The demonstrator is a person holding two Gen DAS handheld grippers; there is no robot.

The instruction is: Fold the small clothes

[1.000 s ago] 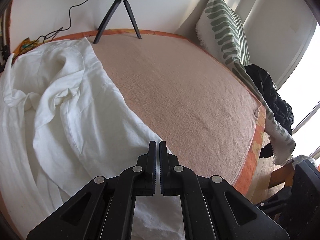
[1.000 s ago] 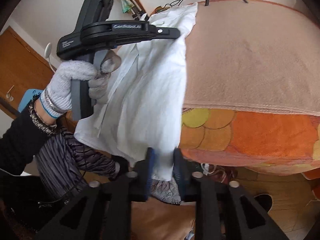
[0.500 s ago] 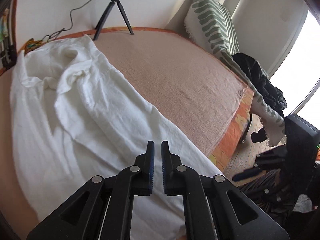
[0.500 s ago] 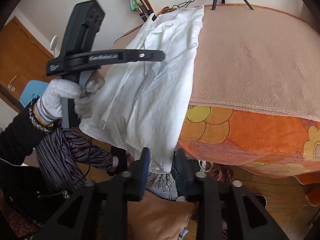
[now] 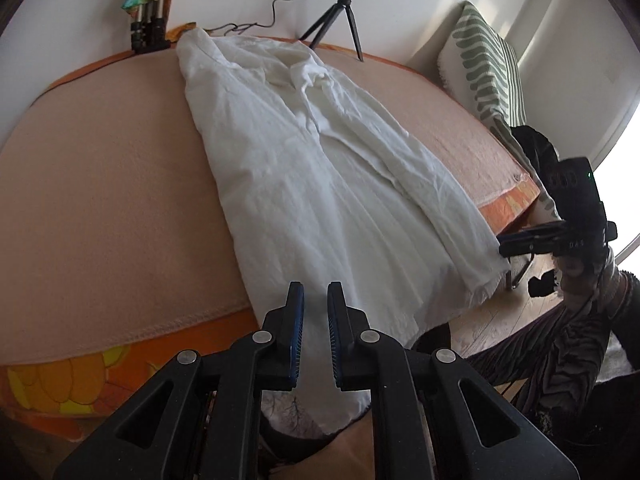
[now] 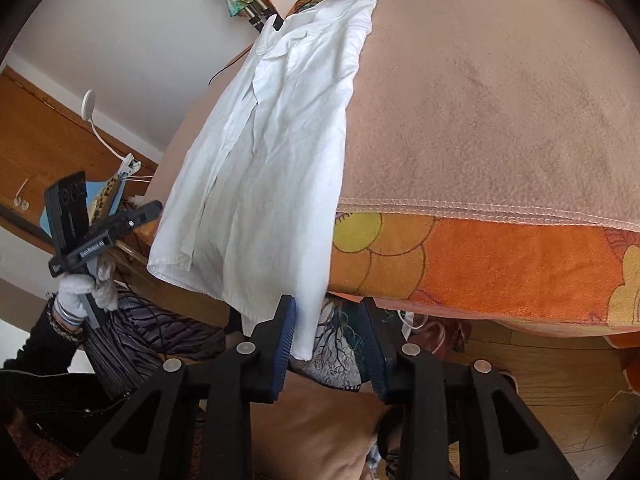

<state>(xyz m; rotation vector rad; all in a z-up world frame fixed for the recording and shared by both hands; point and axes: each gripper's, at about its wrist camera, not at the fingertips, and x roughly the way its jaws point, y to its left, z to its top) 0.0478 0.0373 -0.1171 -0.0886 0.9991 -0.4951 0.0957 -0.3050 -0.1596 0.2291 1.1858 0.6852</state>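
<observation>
Left wrist view shows a bed under a peach blanket, with a white shirt laid lengthwise, collar toward the far wall, hem hanging over the near edge of the bed. A tripod stands beyond the collar. The left gripper sits narrowly parted over the hem, gripping nothing. The right gripper is spread wide, one finger touching the hanging hem. The shirt looks spread out, folding not yet begun. Next, each gripper probably needs to pinch a hem corner.
</observation>
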